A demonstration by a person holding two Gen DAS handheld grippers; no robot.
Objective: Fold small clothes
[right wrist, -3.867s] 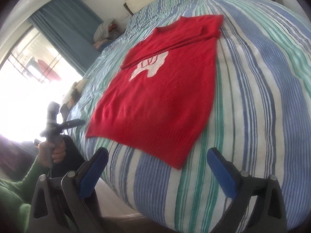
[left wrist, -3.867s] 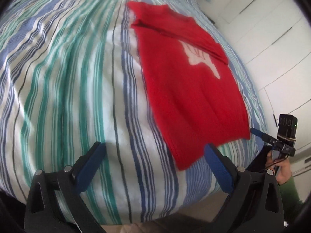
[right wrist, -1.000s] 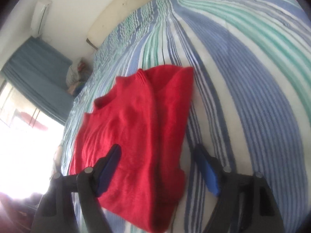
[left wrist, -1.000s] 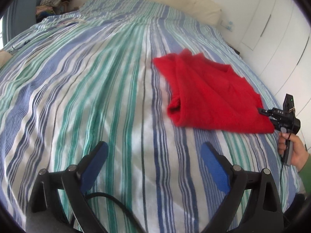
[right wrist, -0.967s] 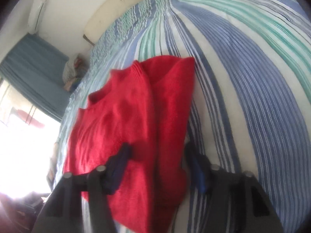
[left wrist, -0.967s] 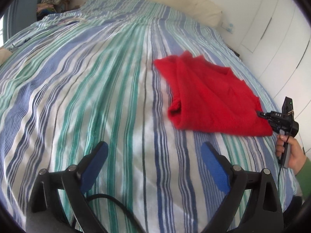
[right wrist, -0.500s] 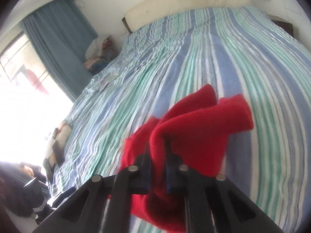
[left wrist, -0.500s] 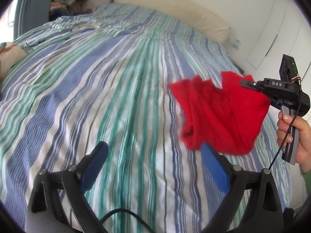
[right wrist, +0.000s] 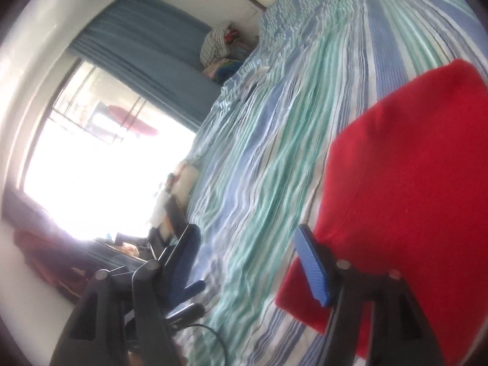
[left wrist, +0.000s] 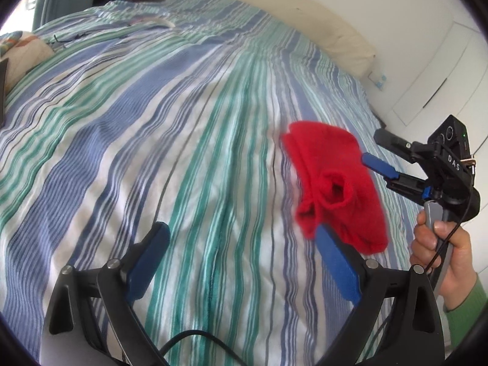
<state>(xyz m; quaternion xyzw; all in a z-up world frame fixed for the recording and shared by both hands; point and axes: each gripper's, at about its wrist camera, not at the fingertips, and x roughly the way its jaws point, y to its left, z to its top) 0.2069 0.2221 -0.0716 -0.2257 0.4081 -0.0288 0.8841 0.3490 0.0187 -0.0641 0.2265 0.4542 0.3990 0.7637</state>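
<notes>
A red sweater point(left wrist: 335, 186), loosely bunched and blurred, is over the right half of the striped bed point(left wrist: 183, 152); I cannot tell whether it rests on the cover. In the left wrist view my right gripper point(left wrist: 379, 155), held by a hand point(left wrist: 439, 244), is just right of it. In the right wrist view the right gripper point(right wrist: 248, 262) has its jaws opening with nothing between them. There the sweater point(right wrist: 411, 183) lies outside the right finger point(right wrist: 311, 268). My left gripper point(left wrist: 241, 262) is open over bare bedcover, near the sweater's lower edge.
A cream headboard cushion point(left wrist: 289, 21) lines the far end of the bed, with white wardrobe doors point(left wrist: 442, 70) to its right. A blue curtain point(right wrist: 146, 48), a bright window point(right wrist: 91, 167) and a pile of clothes point(right wrist: 218, 45) are on the other side.
The right gripper shut on the folded sweater, lifted it off the bed and swung it up. Its jaws have now come apart and the sweater is out of them, bunched up.
</notes>
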